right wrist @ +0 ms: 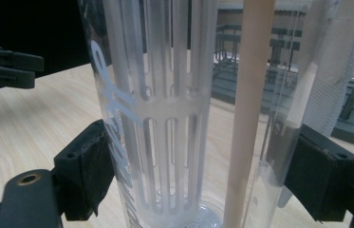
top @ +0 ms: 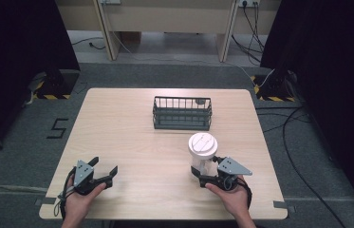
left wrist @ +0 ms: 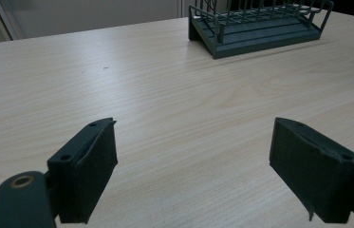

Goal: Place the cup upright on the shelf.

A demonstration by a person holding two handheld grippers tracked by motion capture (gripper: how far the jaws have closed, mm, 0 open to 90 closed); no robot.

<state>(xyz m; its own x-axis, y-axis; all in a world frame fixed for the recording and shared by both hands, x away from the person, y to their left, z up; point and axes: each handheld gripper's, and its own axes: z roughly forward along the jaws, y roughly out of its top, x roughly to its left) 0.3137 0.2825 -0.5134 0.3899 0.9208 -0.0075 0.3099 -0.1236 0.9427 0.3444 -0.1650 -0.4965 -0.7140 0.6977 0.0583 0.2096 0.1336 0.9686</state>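
Both jaws flank bottle [right wrist: 179, 114], near table [top: 132, 137] edge.

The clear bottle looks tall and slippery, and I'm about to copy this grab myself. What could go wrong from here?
1. The right gripper has its pads against the clear bottle low on smooth, round walls, so the bottle could slip or twist.
2. The bottle is tall with a wide white lid; gripped low, it might tip when lifted.
3. The rack stands just beyond; a swing forward could knock it. The left gripper is open and far off, so it cannot steady anything.
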